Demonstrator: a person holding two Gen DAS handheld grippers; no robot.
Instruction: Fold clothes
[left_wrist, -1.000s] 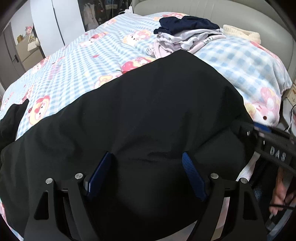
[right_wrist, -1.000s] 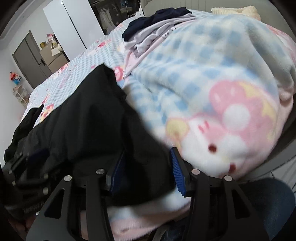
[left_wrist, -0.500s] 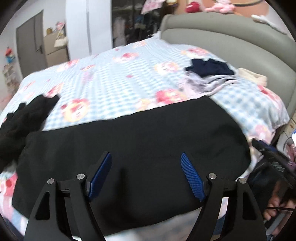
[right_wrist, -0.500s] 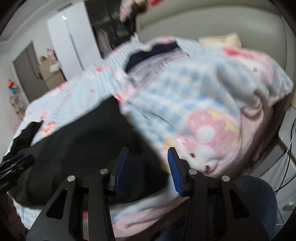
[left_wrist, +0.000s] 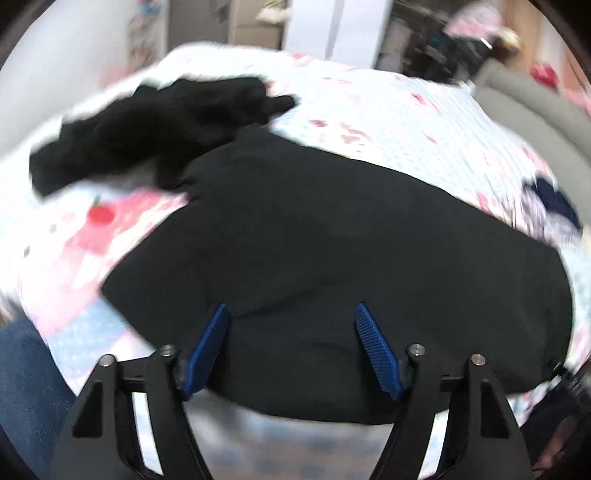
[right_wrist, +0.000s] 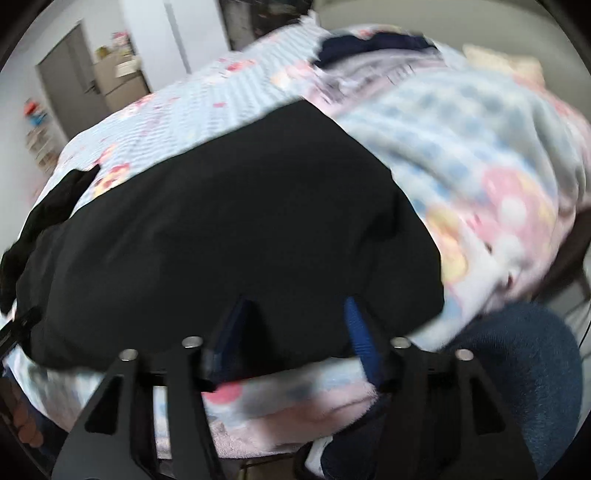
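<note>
A bed (left_wrist: 424, 122) with a blue-and-white checked cover printed with pink cartoon figures fills both views, and its grey padded headboard (left_wrist: 535, 107) curves along the far right of the left wrist view. Spread flat across the near part of the bed lies the large black garment (left_wrist: 332, 240), a broad dark panel whose near edge reaches the front edge of the mattress; in the right wrist view the same cloth (right_wrist: 229, 229) lies just beside a fluffy checked blanket (right_wrist: 480, 155) bunched up on its right. A second, crumpled black garment (left_wrist: 147, 125) sits at the far left, touching the big one at a corner. A small pile of clothes (left_wrist: 554, 206) topped by a navy piece rests near the headboard. A person's denim-clad leg (right_wrist: 524, 373) shows at the lower right of the right wrist view. The left gripper (left_wrist: 291, 343) hangs over the near edge of the black garment with its blue pads wide apart, having just narrowed a little, nothing pinched between them. The right gripper (right_wrist: 295, 328) stands over the same edge, its jaws having just widened; the pads straddle the cloth without pressing it. Both views are blurred.
</note>
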